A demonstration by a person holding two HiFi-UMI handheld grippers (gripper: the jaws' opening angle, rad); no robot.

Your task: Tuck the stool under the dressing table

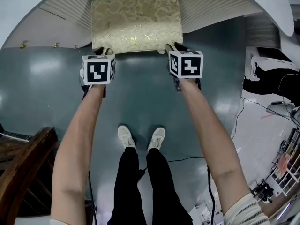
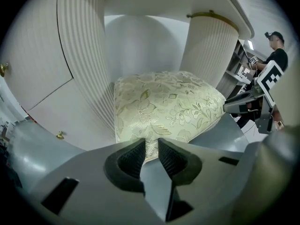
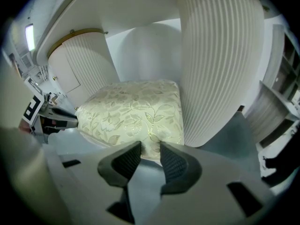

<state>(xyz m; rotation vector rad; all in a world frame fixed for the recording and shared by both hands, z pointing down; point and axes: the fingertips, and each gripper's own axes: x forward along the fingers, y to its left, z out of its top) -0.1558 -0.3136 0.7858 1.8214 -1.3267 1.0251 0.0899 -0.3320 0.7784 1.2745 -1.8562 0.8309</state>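
Note:
The stool (image 1: 136,21) has a cream cushion with a gold floral pattern and stands partly in the knee gap of the white dressing table (image 1: 213,3), between its two ribbed pedestals. My left gripper (image 1: 105,52) is shut on the cushion's near left corner, and my right gripper (image 1: 170,48) is shut on the near right corner. In the left gripper view the jaws pinch a fold of the cushion (image 2: 164,104) beside the left pedestal (image 2: 82,55). The right gripper view shows the same pinch on the cushion (image 3: 136,109) next to the right pedestal (image 3: 218,64). The stool's legs are hidden.
Dark wooden furniture (image 1: 21,172) stands at my lower left. Cables (image 1: 255,104) and a white rack (image 1: 287,170) lie on the floor to the right. A person in black (image 2: 277,53) stands off to the right. My shoes (image 1: 140,137) are on the grey floor behind the stool.

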